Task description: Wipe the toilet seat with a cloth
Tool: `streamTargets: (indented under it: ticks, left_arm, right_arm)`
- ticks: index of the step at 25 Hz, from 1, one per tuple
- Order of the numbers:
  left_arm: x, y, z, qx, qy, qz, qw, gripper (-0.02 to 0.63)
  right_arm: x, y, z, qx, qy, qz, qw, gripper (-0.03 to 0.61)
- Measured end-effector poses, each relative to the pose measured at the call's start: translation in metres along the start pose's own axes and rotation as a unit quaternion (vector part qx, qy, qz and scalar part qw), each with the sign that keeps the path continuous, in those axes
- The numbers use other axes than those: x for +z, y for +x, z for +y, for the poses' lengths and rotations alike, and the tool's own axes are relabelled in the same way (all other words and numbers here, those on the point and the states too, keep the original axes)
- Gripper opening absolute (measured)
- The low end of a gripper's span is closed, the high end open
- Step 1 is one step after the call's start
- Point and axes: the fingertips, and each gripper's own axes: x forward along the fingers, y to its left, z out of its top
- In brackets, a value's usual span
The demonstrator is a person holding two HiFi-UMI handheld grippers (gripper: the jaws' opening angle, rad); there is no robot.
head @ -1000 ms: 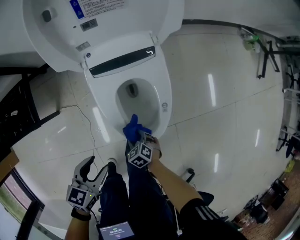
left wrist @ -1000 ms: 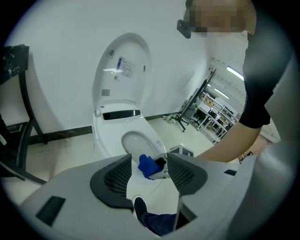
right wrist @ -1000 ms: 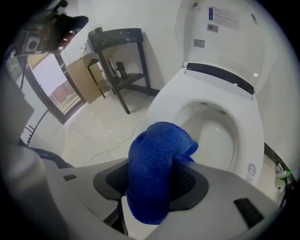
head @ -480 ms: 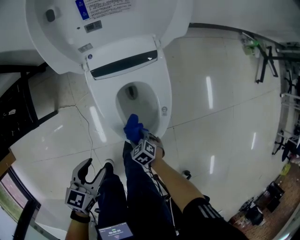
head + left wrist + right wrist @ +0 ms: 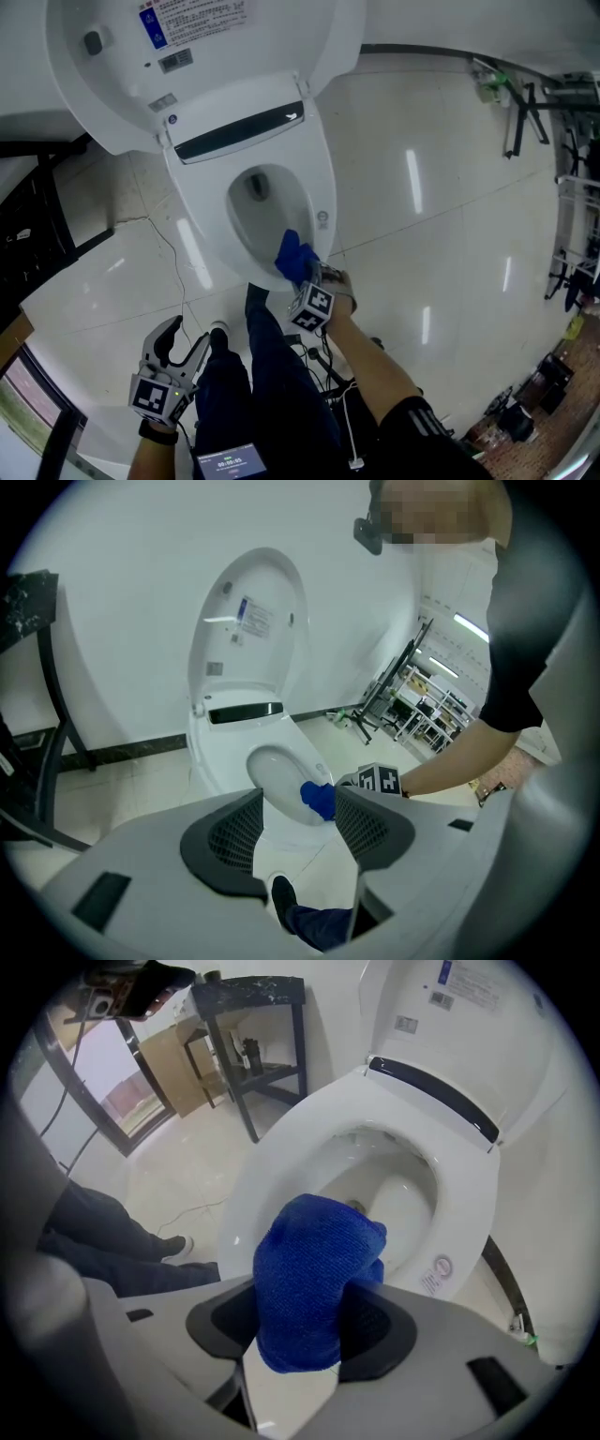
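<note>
Right gripper view: fingers (image 5: 384,1324) clamp bunched, plush blue cloth (image 5: 314,1269)

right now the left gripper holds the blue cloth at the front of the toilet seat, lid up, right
No: the right gripper is shut on the blue cloth, as the right gripper view shows; the left gripper is open and empty. The cloth is at the front of the toilet seat, lid up.

Cloth (image 5: 296,255) farther right along seat (image 5: 322,173).
</note>
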Motion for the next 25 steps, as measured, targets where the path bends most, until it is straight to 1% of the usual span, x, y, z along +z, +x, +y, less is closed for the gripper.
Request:
streamTargets:
  ticks: [2, 4, 6, 7, 8, 9, 10, 11, 13, 16, 18, 19, 22, 23, 25]
  left_arm:
    - [0.0, -0.003, -0.002, -0.002, 0.005, -0.002, 1.0, 0.245]
    - [0.0, -0.006, -0.004, -0.005, 0.009, -0.004, 0.9999, 0.245]
    - [0.002, -0.009, -0.008, -0.009, 0.014, -0.009, 0.9998, 0.245]
    - [0.004, -0.012, -0.011, -0.01, 0.016, -0.013, 0.9997, 0.245]
    - [0.007, -0.015, -0.014, -0.011, 0.019, -0.017, 0.9996, 0.245]
    - [0.009, -0.02, -0.018, -0.013, 0.022, -0.02, 0.9995, 0.245]
    - [0.011, -0.024, -0.021, -0.016, 0.025, -0.023, 0.9993, 0.245]
    - [0.014, -0.029, -0.025, -0.02, 0.029, -0.028, 0.999, 0.245]
    - [0.024, -0.04, -0.032, -0.029, 0.036, -0.046, 0.9979, 0.245]
    - [0.042, -0.066, -0.044, -0.038, 0.051, -0.078, 0.9949, 0.245]
    - [0.055, -0.089, -0.052, -0.044, 0.075, -0.1, 0.9912, 0.245]
    - [0.063, -0.102, -0.059, -0.049, 0.084, -0.112, 0.9889, 0.245]
    - [0.082, -0.145, -0.081, -0.064, 0.11, -0.148, 0.9807, 0.245]
    - [0.083, -0.16, -0.085, -0.067, 0.125, -0.159, 0.977, 0.245]
    - [0.078, -0.193, -0.093, -0.076, 0.151, -0.177, 0.9697, 0.245]
  right_arm:
    - [-0.008, -0.004, -0.007, -0.016, 0.005, 0.005, 1.0, 0.241]
    - [-0.01, -0.009, -0.013, -0.025, 0.027, 0.0, 0.999, 0.239]
    - [-0.004, -0.019, -0.02, -0.028, 0.069, -0.027, 0.997, 0.238]
    - [0.001, -0.028, -0.025, -0.028, 0.099, -0.049, 0.993, 0.238]
    - [0.007, -0.039, -0.03, -0.026, 0.137, -0.075, 0.987, 0.238]
    - [0.013, -0.053, -0.034, -0.022, 0.178, -0.104, 0.978, 0.238]
    - [0.019, -0.07, -0.039, -0.017, 0.22, -0.135, 0.966, 0.238]
    - [0.023, -0.087, -0.043, -0.012, 0.259, -0.166, 0.951, 0.238]
    - [0.026, -0.122, -0.049, -0.009, 0.324, -0.229, 0.918, 0.238]
    - [0.027, -0.192, -0.047, -0.016, 0.39, -0.304, 0.869, 0.238]
    - [0.029, -0.245, -0.036, -0.027, 0.416, -0.343, 0.842, 0.238]
    - [0.03, -0.27, -0.028, -0.035, 0.423, -0.36, 0.831, 0.238]
    - [0.033, -0.343, 0.004, -0.061, 0.427, -0.404, 0.807, 0.239]
    - [0.035, -0.366, 0.017, -0.067, 0.428, -0.418, 0.798, 0.238]
    - [0.038, -0.412, 0.048, -0.073, 0.436, -0.449, 0.777, 0.238]
